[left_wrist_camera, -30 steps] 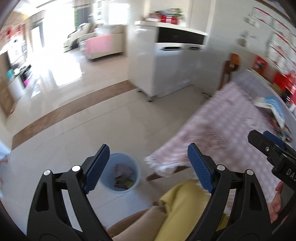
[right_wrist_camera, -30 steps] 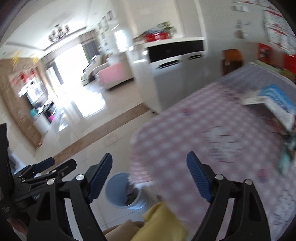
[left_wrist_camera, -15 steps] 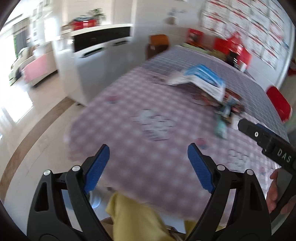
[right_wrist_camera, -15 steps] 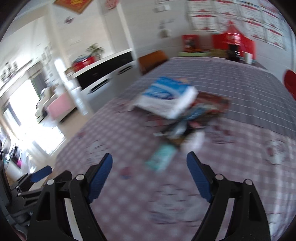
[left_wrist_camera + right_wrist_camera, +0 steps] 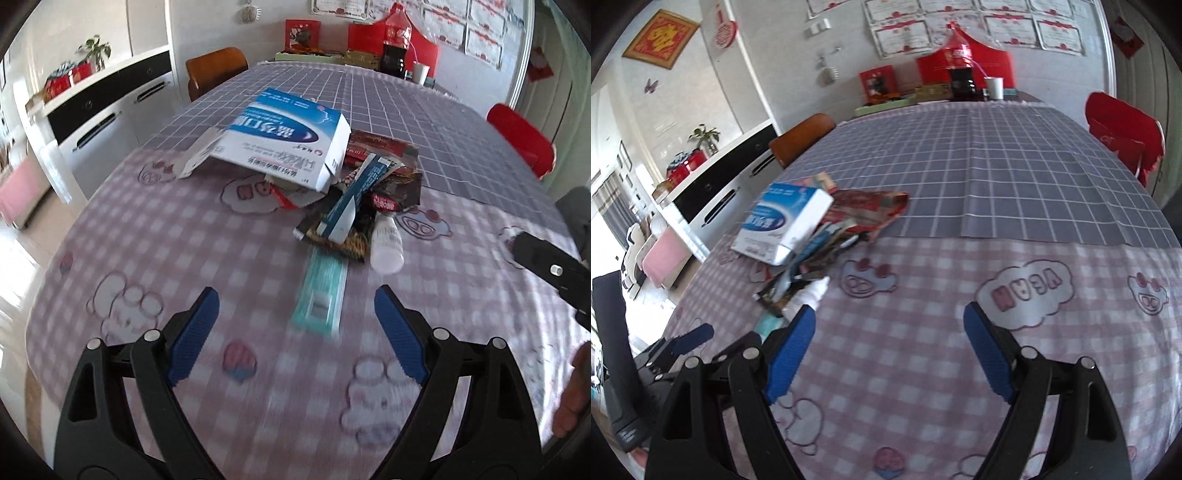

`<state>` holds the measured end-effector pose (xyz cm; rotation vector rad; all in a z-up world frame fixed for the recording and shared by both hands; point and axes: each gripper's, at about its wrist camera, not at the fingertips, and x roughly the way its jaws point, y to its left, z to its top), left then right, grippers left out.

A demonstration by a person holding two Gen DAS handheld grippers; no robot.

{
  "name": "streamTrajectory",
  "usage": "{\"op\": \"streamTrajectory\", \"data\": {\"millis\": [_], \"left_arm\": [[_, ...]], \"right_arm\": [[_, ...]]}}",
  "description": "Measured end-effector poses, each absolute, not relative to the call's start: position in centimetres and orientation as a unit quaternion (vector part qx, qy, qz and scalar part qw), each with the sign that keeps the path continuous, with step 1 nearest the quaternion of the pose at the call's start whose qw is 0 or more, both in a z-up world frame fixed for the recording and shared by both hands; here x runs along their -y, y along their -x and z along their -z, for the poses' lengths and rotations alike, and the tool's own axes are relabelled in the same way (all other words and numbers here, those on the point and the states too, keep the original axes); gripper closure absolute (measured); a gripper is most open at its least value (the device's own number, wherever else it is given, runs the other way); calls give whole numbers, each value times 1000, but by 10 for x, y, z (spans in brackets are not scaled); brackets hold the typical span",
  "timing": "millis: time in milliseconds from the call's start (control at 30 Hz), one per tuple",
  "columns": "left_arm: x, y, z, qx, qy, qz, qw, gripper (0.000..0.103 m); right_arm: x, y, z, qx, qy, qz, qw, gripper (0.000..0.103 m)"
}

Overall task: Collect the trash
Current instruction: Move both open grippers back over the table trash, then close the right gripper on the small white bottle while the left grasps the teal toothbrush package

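Both grippers tilt downward above the near end of the table, the left gripper (image 5: 296, 328) and the right gripper (image 5: 889, 352) each with blue-padded jaws spread wide and nothing between them, the left one just left of the right.

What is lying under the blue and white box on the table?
The blue and white box rests tilted on red wrappers and torn white packaging. Whatever lies beneath its middle is hidden.
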<state>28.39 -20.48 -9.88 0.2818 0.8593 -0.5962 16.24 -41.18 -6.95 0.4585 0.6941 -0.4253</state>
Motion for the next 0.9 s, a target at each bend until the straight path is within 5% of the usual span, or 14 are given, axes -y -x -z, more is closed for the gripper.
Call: {"op": "streamTrajectory", "data": {"millis": [167,300,367,467,533,900], "left_arm": [[219,-294,111,-426,-145,265,853,25],[222,-302,116,-432,-128,255,856,41],[218,-305,115,-429,-117,234,864,65],[202,-312,109,-452,-71,248,854,81],[192,-314,106,-451,-58,241,857,103],[161,-307,96,-424,-71,275,860,101]], "right_arm": [[415,-162,68,-338,-229,195,892,22],[406,-170,64,-342,-221,180,896,22],[402,-175,65,-347,-222,177,894,22],[393,-184,66,-355,-229,160,892,22],[385,-195,67,-365,-221,153,891,22],[373,-253,91,-402,-204,173,876,23]]}}
